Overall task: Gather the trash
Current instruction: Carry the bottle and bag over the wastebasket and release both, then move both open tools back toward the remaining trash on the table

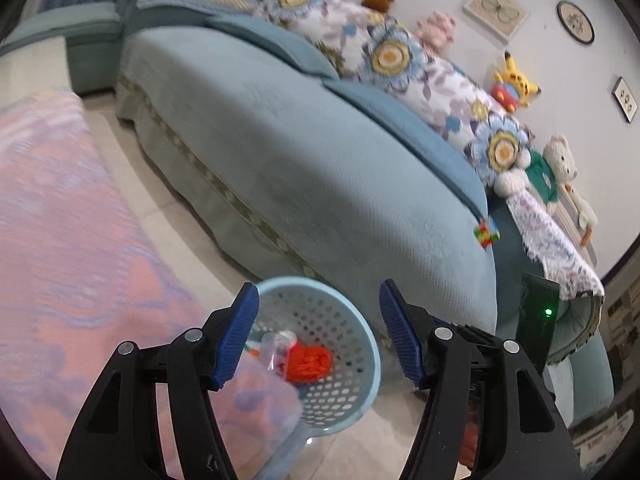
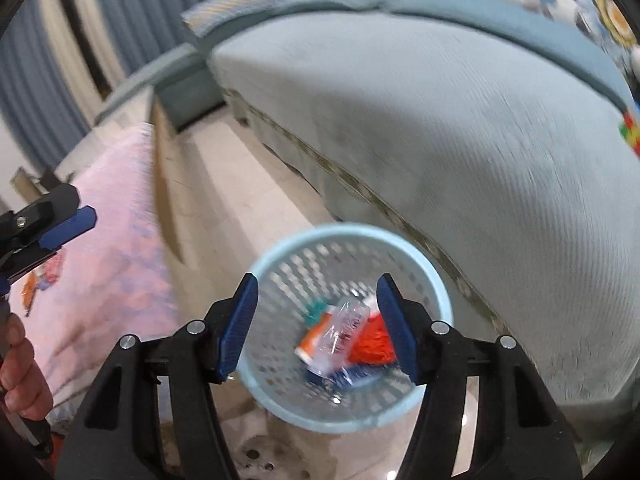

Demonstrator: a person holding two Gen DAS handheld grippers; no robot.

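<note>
Light blue basket (image 2: 430, 280) w/ holes in its wall sits on pale tile floor (image 2: 240, 184), just beside front of blue-green sofa (image 2: 460, 132). Right wrist view looks nearly straight down into it. Inside, at the bottom: orange crumpled wrapper (image 2: 370, 346), clear plastic wrapper (image 2: 344, 332) lying across the middle, an orange-and-white packet (image 2: 314, 338) partly under it, a dark blue packet (image 2: 352, 376) low in the pile, and a small teal scrap (image 2: 318, 308) at the far edge. Pieces overlap; blur hides any print on them.

Right gripper (image 2: 318, 330) hangs over the basket mouth, blue pads (image 2: 240, 328) spread apart, nothing pinched btwn them; trash shows through the gap, lying below in the basket.

Left gripper (image 1: 318, 332) also spread, nothing btwn its pads. From its view the same basket (image 1: 360, 328) is partly hidden behind a pink-and-lilac cloth (image 1: 72, 240) covering a surface at left; orange wrapper (image 1: 310, 362) and clear plastic (image 1: 278, 346) visible inside. In right wrist view the left gripper (image 2: 60, 228) shows at far left over that pink cloth (image 2: 108, 248), w/ a hand (image 2: 22, 372) on its grip.

On sofa seat near the right end: a small multicolour block toy (image 1: 486, 233). Floral cushions (image 1: 384, 56) and plush toys (image 1: 514, 84) along the sofa back.
</note>
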